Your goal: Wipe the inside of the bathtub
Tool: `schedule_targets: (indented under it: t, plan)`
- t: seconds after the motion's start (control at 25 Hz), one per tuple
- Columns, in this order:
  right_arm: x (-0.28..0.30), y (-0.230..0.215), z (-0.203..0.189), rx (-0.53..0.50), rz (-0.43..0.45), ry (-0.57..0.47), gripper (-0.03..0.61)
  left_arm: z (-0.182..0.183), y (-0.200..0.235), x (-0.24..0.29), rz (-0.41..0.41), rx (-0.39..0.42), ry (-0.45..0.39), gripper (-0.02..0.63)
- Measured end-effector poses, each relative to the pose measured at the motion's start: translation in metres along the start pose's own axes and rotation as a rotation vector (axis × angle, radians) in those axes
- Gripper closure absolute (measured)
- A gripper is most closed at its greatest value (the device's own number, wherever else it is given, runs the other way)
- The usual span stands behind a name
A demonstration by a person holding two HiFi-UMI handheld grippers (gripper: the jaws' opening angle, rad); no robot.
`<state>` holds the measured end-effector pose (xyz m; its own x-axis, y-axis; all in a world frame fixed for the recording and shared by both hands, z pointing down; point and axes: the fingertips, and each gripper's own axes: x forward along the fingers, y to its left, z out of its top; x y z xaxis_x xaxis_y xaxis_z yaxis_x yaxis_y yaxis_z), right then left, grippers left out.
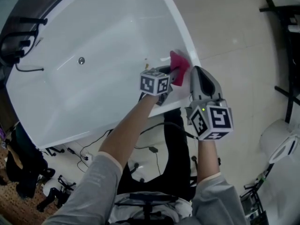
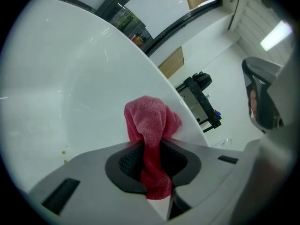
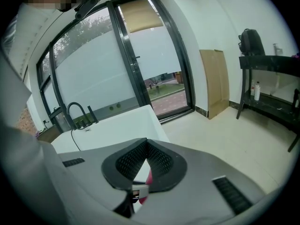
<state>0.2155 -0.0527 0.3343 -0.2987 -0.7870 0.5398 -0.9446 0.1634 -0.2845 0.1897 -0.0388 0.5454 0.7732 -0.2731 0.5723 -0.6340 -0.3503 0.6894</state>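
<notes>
The white bathtub (image 1: 93,41) fills the upper left of the head view, with its drain (image 1: 81,60) near the middle. My left gripper (image 1: 171,76) is shut on a pink cloth (image 1: 179,64), which bunches against the tub's inner wall just below the right rim. In the left gripper view the cloth (image 2: 152,121) hangs pinched between the jaws of the left gripper (image 2: 152,161), and small brown specks (image 2: 64,152) dot the tub wall to the left. My right gripper (image 1: 199,76) hovers over the rim beside the cloth. Seen in its own view, the right gripper (image 3: 146,161) has its jaws shut with nothing held.
A black faucet (image 1: 18,36) sits at the tub's far left end. Cables (image 1: 93,149) lie on the floor beside the tub. A black rack (image 1: 286,41) stands at the right. A cardboard panel (image 3: 214,81) leans by the glass door (image 3: 154,55).
</notes>
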Motion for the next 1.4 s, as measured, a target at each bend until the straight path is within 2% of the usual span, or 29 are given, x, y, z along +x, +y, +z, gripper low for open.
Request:
schedule_targets:
  t: [0.32,0.52,0.8,1.08,1.4]
  plan:
    - [0.017,0.005,0.011,0.006,0.034,-0.028,0.569,0.002,-0.006,0.025,-0.059,0.033,0.013,0.545]
    - [0.037,0.015,0.003,-0.004,0.040,0.004,0.569,0.002,0.002,0.029,-0.115,0.027,0.023,0.543]
    - [0.064,0.027,0.002,-0.009,0.088,0.003,0.569,-0.007,0.046,0.040,-0.073,-0.006,0.079,0.544]
    - [0.095,0.041,0.004,-0.001,0.134,-0.014,0.569,-0.019,0.099,0.052,-0.032,-0.053,0.100,0.545]
    - [0.141,0.048,-0.024,0.017,0.178,0.026,0.569,-0.035,0.157,0.065,0.025,-0.093,0.107,0.545]
